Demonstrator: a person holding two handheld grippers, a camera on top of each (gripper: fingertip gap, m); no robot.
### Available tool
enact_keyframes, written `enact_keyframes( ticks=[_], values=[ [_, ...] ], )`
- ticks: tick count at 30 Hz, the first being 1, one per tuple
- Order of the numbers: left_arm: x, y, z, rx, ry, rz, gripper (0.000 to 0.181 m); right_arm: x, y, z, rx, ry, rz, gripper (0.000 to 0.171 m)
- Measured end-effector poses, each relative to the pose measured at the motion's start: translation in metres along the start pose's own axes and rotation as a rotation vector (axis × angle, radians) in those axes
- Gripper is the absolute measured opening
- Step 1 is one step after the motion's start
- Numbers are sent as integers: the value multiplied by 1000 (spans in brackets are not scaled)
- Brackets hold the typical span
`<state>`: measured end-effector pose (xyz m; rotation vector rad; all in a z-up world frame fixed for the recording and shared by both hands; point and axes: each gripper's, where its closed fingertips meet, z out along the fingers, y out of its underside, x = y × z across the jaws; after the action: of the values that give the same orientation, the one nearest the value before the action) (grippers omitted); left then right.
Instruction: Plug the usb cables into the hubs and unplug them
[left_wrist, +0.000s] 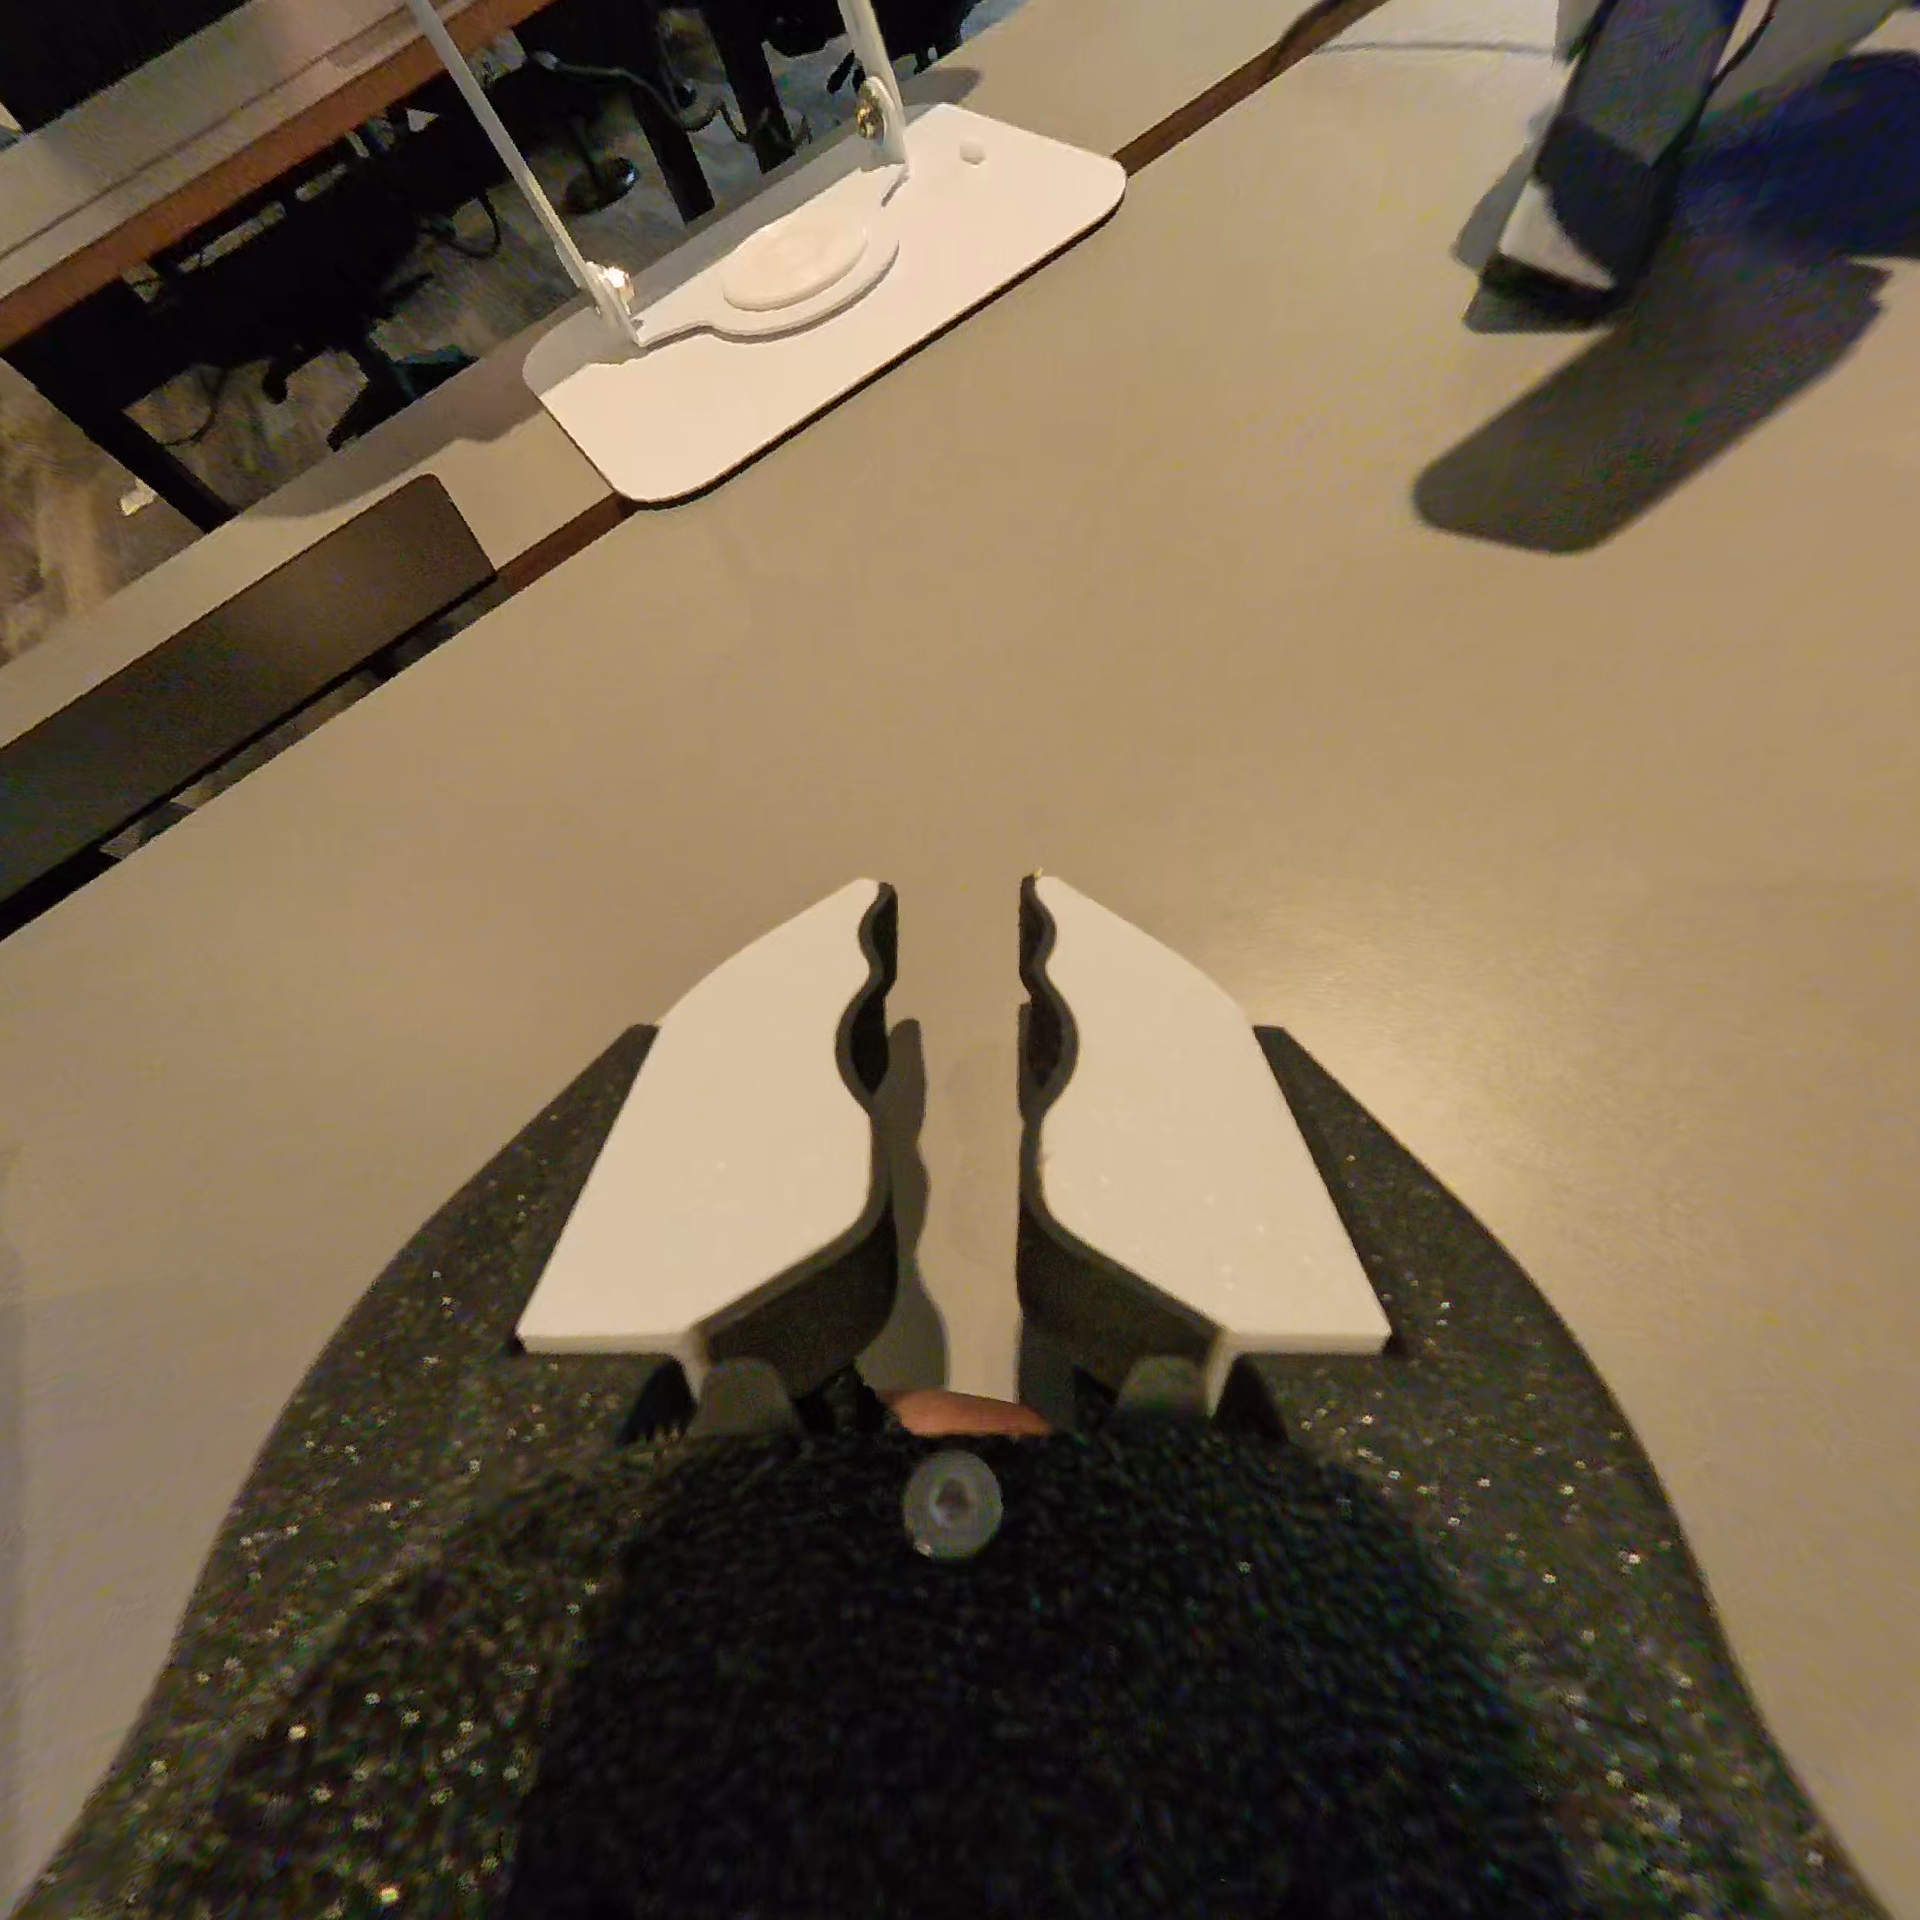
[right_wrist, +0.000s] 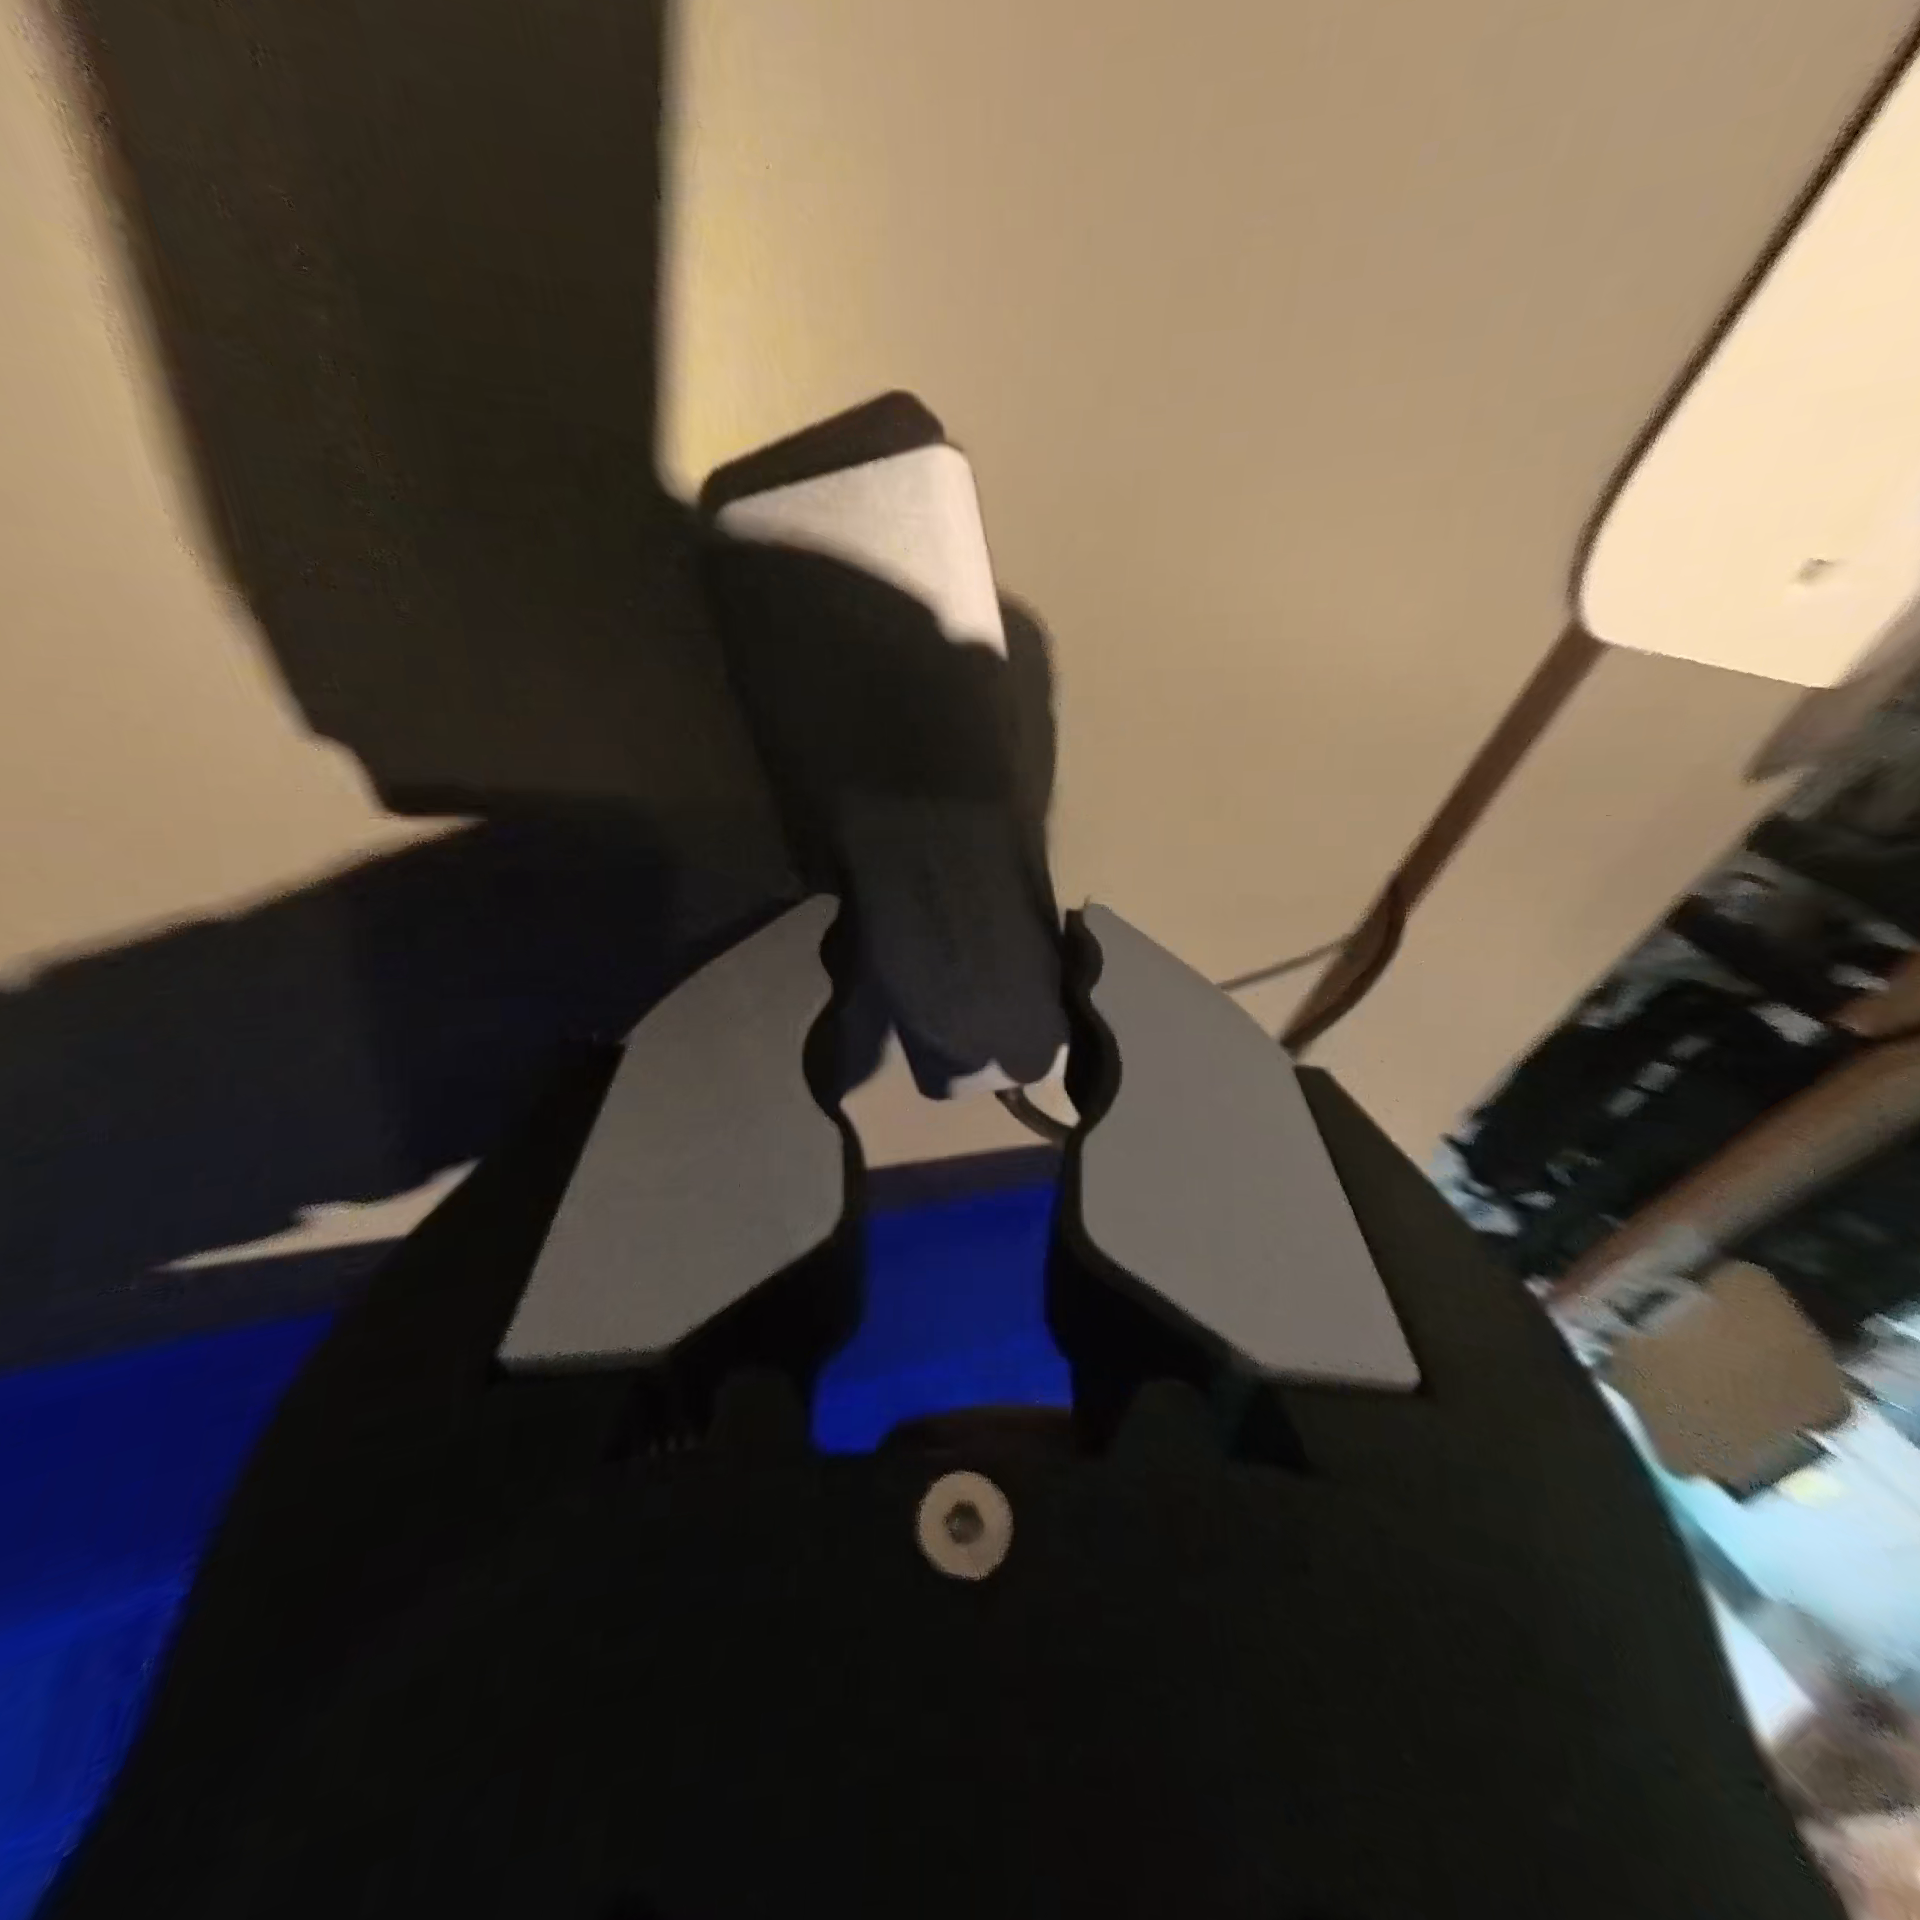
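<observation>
My right gripper (right_wrist: 956, 914) is shut on a dark grey USB hub (right_wrist: 914, 748), which sticks out forward above the beige table (right_wrist: 1247, 312). The hub's far end (right_wrist: 894, 540) catches the light. A thin cable (right_wrist: 1029, 1101) leaves its near end between the fingers. The view is blurred by motion. My left gripper (left_wrist: 958, 888) is empty, its jaws a narrow gap apart, low over the bare table (left_wrist: 1143, 675). The right gripper with the hub (left_wrist: 1600, 156) shows blurred at the top right of the left wrist view. No USB plug can be made out.
A white stand base (left_wrist: 831, 312) with two thin white struts sits at the table's far edge; it also shows in the right wrist view (right_wrist: 1714, 520). A blue surface (right_wrist: 156, 1507) lies under my right gripper. A dark panel (left_wrist: 229, 675) and other desks lie beyond the left edge.
</observation>
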<state>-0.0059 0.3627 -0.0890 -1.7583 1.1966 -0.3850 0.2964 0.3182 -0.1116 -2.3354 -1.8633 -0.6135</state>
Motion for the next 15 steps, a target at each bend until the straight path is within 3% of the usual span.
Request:
enact_keyframes(
  ticks=[6, 15],
  values=[
    [-3, 2, 0, -6, -5, -4, 22, 16, 16, -40, -6, 241, -42, 38],
    [5, 3, 3, -17, 18, 3, 22, 21, 64, -147, 124, 554, 99, 36]
  ],
)
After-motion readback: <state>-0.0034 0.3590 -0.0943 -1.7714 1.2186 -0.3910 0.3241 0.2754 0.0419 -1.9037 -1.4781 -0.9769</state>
